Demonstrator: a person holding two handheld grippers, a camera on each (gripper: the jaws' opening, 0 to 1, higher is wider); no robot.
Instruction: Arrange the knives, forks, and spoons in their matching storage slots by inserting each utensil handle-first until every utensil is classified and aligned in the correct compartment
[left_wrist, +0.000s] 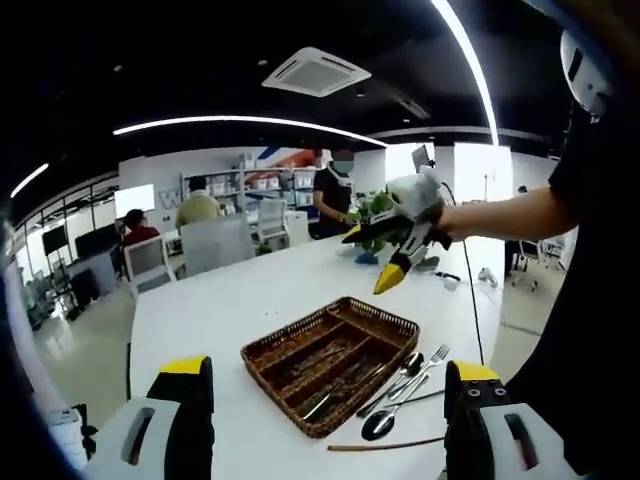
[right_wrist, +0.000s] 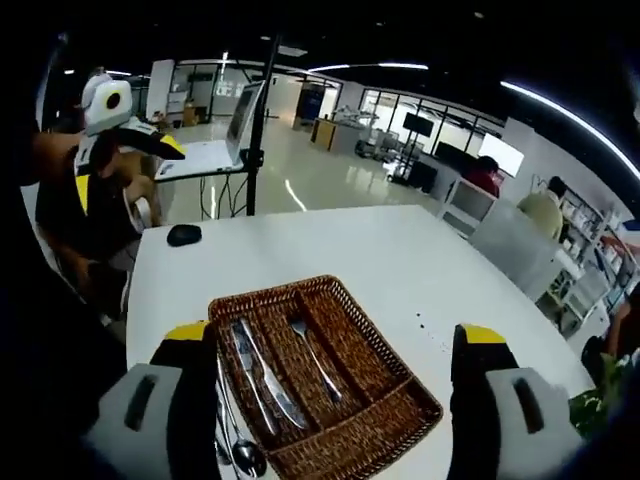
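A brown wicker cutlery tray (left_wrist: 268, 346) sits on the white table, straight ahead of my left gripper (left_wrist: 328, 368), whose jaws stand wide apart and empty above the table. Right of the tray lie two spoons (left_wrist: 392, 400) and a fork (left_wrist: 428, 362), with a thin brown stick (left_wrist: 385, 443) in front. The right gripper (left_wrist: 393, 276) hangs high over the table's far side, in a person's hand. In the right gripper view the tray (right_wrist: 272, 290) holds knives (right_wrist: 262, 375) and a fork (right_wrist: 315, 365); spoons (right_wrist: 238, 448) lie outside it. My right gripper (right_wrist: 335, 333) is open and empty. The left gripper (right_wrist: 120, 115) is up left.
A black mouse (right_wrist: 184, 235) lies near the table's far edge, and a laptop on a stand (right_wrist: 215, 150) is behind it. A green plant (left_wrist: 372, 208) stands at the table's far end. People sit at desks with monitors beyond. White table surface (right_wrist: 400, 260) stretches around the tray.
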